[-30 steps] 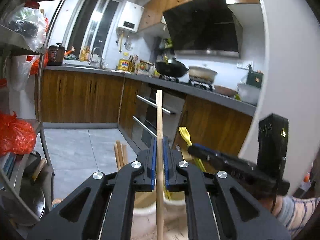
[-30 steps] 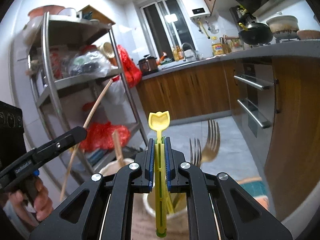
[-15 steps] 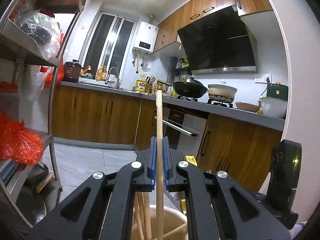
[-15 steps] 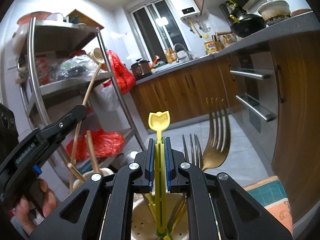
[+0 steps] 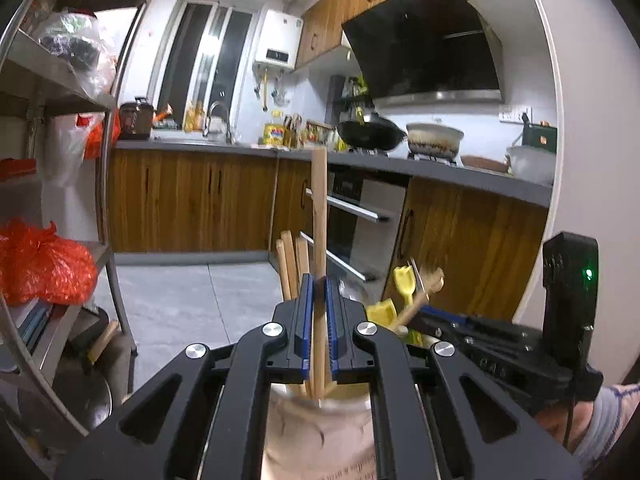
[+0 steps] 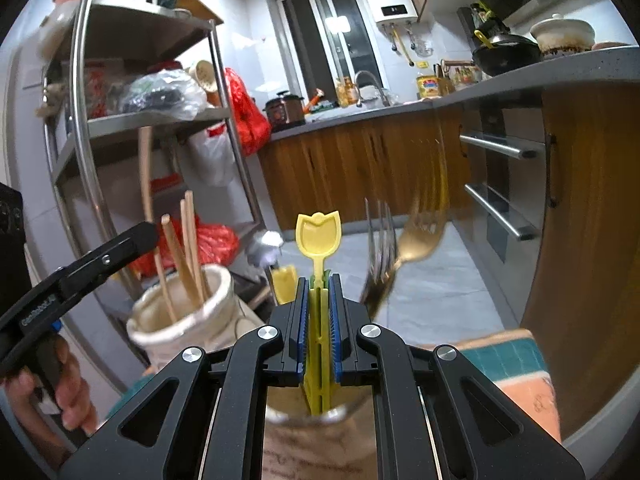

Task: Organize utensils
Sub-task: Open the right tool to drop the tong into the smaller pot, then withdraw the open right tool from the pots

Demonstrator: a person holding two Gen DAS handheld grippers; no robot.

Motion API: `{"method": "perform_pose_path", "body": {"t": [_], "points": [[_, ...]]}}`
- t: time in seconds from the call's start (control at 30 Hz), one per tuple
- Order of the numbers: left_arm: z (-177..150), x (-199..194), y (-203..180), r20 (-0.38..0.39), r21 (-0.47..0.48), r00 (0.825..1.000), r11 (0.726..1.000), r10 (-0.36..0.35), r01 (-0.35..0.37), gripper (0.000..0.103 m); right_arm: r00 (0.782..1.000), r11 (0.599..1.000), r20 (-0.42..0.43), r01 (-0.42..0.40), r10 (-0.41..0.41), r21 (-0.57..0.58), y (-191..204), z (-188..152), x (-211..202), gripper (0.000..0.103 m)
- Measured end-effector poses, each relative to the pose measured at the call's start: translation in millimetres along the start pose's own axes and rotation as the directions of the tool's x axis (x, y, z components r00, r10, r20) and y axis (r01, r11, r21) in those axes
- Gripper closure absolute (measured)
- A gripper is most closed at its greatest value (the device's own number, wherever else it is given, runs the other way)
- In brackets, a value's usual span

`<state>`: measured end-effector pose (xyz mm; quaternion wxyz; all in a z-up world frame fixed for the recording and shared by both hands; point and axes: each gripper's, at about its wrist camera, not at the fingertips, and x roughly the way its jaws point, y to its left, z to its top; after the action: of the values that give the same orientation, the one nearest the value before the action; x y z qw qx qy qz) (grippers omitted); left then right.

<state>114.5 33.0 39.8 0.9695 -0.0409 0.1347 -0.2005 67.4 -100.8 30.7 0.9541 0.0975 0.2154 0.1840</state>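
Left gripper [image 5: 319, 324] clamped on upright wooden stick [image 5: 319, 216]; right gripper [image 6: 319, 322] clamped on yellow utensil [image 6: 318, 236], head pointing up.

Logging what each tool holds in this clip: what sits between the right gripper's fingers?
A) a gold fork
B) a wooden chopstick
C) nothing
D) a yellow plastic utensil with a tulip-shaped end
D: in the right wrist view the right gripper is clamped on the yellow plastic utensil, while the gold fork stands free to its right.
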Motion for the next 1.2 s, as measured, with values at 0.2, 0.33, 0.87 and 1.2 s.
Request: {"method": "perform_pose_path", "body": {"t": [0.2,0.33,0.87,1.2], "points": [[-9.5,-3.5,-3.7,-0.075,0.026,0.997,1.000,0.015,-0.013,0.094,0.999,0.999,-0.041,0.023,-0.022,0.022,-2.9,-8.1,-6.0,0.069],[-8.4,-14.0,-7.5,-0.097,0.030,0.995,0.999,0.025,-0.022,0.072,0.999,0.998,-0.034,0.025,-0.023,0.052,-5.1,-10.8,-23.7,0.059],[-57.5,-88.4,-44.1,-0.143,0.100,0.989,0.994,0.049,-0.035,0.020,0.992,0.993,-0.082,0.091,-0.097,-0.077,-0.4,-55.9,-107.1,0.020],[-78.3,-92.0,-48.3,-0.110,0.105,0.989,0.991,0.096,-0.085,0.006,0.993,0.980,0.026,0.115,-0.112,-0.161,10.0,-66.8,-128.5,0.008]]}}
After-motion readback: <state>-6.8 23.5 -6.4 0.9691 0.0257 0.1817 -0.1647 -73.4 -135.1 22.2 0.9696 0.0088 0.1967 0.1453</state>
